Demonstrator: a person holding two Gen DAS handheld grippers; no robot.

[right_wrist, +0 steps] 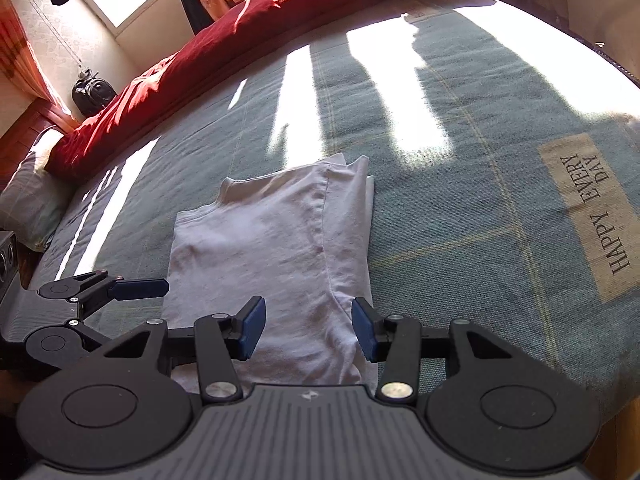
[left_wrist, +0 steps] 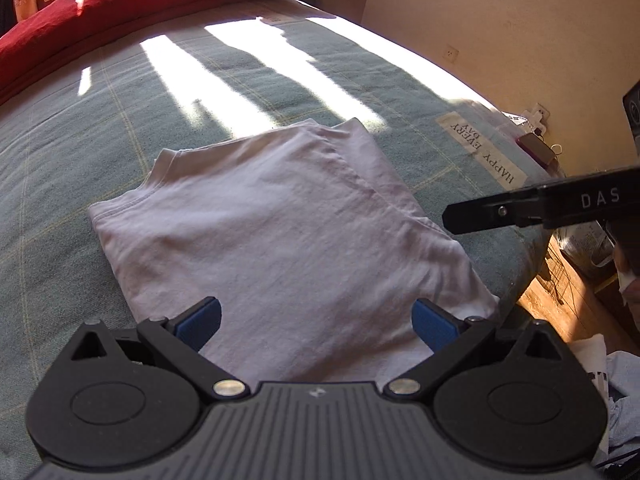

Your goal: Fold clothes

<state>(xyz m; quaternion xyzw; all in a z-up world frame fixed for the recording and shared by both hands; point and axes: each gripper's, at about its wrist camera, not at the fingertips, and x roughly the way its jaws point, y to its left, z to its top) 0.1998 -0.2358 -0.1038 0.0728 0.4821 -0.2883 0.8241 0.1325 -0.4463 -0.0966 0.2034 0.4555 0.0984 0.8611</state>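
A white T-shirt [left_wrist: 280, 232] lies folded into a rough rectangle on the blue-green bedspread [left_wrist: 100, 128]. My left gripper [left_wrist: 316, 324] hovers over the shirt's near edge, jaws wide open, nothing between the blue pads. In the right wrist view the same shirt [right_wrist: 272, 248] runs away from my right gripper [right_wrist: 309, 334], which is open above the near hem with its pads clear of the cloth. One left gripper finger [right_wrist: 138, 288] shows beside the shirt's left edge. A black right gripper finger [left_wrist: 500, 212] reaches in from the right, above the shirt's right corner.
A red duvet [right_wrist: 240, 40] is bunched along the far side of the bed. A "HAPPY EVERY DAY" patch [right_wrist: 596, 216] marks the bedspread to the right. The bed edge drops to a wooden floor [left_wrist: 568, 292] with clutter at right. A pillow [right_wrist: 32, 196] lies far left.
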